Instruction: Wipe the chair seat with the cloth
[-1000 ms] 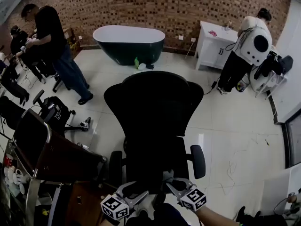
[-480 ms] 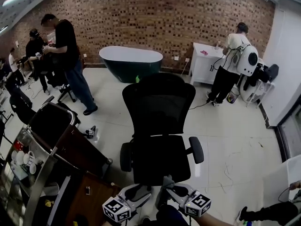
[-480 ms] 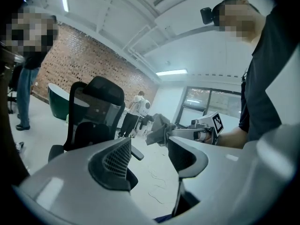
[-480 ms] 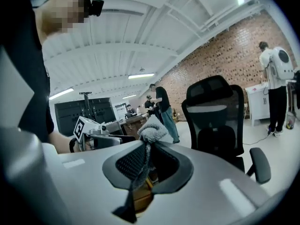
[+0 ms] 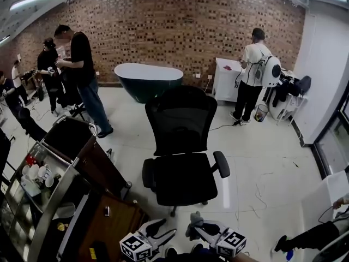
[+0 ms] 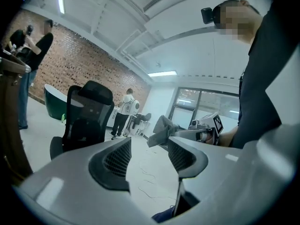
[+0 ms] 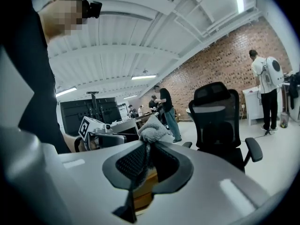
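Between the jaws of the right gripper (image 5: pixel 197 226) sits the cloth (image 5: pixel 193 220) — a grey wad clenched tight, its bunched end poking past the tips. It hangs low at the front of the head view, over the floor (image 5: pixel 262 168), touching nothing.

The seat (image 5: pixel 182 180) now lies well apart from it. A second ago both grippers were right at the seat's front edge, and half a second ago bare tile had begun to show between them. So the person has backed off from the chair (image 5: pixel 180 119), and the cloth has come away too. My reading: either the wipe is over or a pause has begun — no wiping can go on from here without stepping in again.

The left gripper (image 5: pixel 162 229) is just beside the right, jaws released and spread with nothing in the gap. Further out, a tub (image 5: pixel 148 81) stands by the brick wall (image 5: pixel 163 31), with a person (image 5: pixel 82 75) at left and another (image 5: pixel 253 75) at right.
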`<state>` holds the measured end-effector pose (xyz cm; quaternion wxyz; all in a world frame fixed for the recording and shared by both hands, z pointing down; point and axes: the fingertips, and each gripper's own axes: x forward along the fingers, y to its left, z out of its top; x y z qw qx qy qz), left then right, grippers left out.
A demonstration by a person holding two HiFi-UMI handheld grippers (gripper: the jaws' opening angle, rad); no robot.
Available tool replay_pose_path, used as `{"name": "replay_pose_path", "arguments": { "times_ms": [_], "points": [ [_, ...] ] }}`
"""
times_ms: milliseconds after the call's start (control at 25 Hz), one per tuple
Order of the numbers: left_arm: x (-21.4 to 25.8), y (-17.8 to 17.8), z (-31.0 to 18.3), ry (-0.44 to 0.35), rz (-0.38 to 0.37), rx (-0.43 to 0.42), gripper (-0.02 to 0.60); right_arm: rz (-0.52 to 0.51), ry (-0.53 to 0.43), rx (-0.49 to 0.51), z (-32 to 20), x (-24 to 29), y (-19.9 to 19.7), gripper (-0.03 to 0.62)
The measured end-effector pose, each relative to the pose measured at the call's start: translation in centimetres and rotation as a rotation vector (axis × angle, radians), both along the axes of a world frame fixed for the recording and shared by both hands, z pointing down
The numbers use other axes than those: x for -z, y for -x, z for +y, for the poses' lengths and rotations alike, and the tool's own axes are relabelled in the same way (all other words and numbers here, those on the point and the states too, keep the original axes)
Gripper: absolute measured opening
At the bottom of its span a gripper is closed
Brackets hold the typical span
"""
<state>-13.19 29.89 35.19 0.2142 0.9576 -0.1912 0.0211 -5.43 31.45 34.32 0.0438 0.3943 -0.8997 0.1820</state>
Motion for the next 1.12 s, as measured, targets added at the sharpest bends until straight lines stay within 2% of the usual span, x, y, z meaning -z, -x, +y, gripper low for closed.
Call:
{"name": "replay_pose_path", "arguments": {
  "times_ms": [280, 400, 640, 1120],
  "points": [
    [1.8, -1.6, 2.6, -0.034, 0.020, 0.023, 0.268, 0.019, -0.061, 0.001, 2.6, 2.5, -2.3, 0.041],
    [2.4, -2.9, 3.6, -0.047, 0.019, 0.024, 0.268, -0.003, -0.085, -0.011, 3.6, 3.2, -3.9, 0.041],
    [3.4, -5.2, 5.2, -0.079, -0.005, 0.029, 0.268, -0.017, -0.081, -0.024, 5.0, 3.3, -6.7, 0.041],
    [4.3, -6.4, 5.4, -0.113, -0.009, 0.065, 0.268, -0.046, -0.114, 0.010, 4.9, 3.1, -8.2, 0.041]
  ]
}}
